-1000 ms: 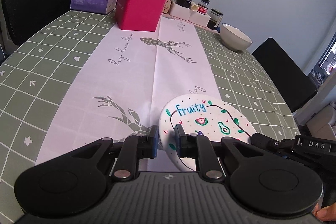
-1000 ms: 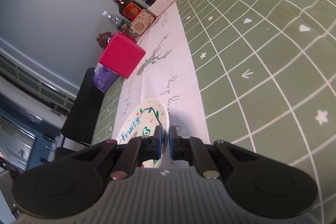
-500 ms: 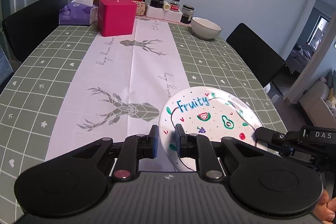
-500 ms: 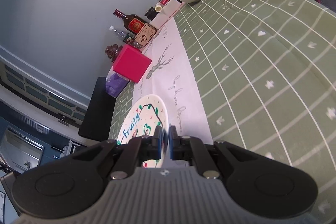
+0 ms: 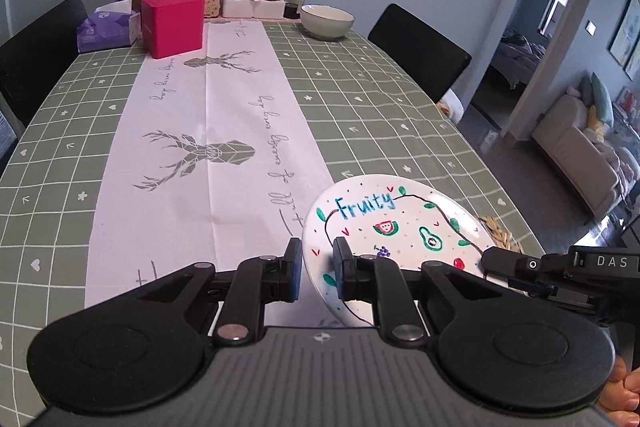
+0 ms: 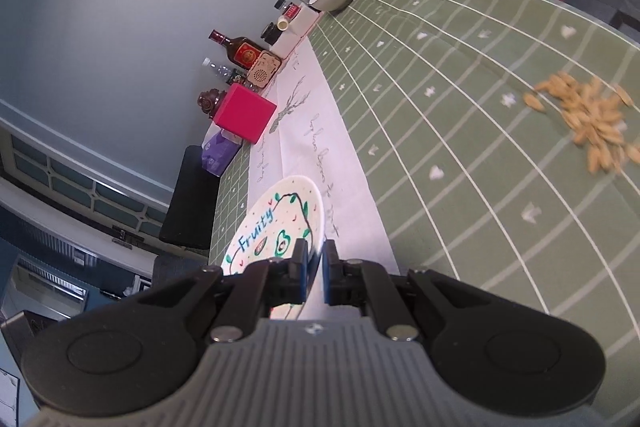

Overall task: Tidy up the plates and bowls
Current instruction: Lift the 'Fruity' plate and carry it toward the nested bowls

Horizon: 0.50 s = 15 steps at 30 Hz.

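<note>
Now both grippers, left [image 5: 316,269] and right [image 6: 315,269], clench opposite rims of the plate [image 5: 400,227] above the table's near right edge; the bowl [image 5: 327,22] sits at the far edge.

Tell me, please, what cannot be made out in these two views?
- Plate, left wrist view: near rim hidden behind the left gripper.
- Plate, right wrist view: lower part hidden by the right gripper.
- Bowl: inside hidden by its wall, both views.
- Jar labels: too small to read.
- Seeds, right wrist view: blurred; mostly hidden behind the plate in the left view.
</note>
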Each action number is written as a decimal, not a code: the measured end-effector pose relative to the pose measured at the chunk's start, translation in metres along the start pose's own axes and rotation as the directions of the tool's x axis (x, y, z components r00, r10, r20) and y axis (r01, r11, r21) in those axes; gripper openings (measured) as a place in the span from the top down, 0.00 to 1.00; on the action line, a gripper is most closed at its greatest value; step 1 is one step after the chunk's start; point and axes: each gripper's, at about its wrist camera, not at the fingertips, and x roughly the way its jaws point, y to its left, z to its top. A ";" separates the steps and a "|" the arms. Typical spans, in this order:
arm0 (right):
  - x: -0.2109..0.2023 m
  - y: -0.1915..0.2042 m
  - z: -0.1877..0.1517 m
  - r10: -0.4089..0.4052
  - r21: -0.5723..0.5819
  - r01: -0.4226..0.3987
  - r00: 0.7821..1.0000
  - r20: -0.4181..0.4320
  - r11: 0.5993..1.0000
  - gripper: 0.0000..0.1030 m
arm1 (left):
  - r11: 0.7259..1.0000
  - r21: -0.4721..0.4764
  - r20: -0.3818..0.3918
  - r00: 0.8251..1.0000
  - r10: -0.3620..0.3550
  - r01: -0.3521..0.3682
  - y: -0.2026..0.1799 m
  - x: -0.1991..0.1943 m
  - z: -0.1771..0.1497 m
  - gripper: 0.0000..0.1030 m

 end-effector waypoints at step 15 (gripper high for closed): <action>-0.070 -0.021 -0.074 -0.115 0.012 0.115 0.993 0.007 0.993 0.95 | 0.973 0.173 -0.198 0.973 -0.116 0.151 -0.025 -0.001 -0.053 0.83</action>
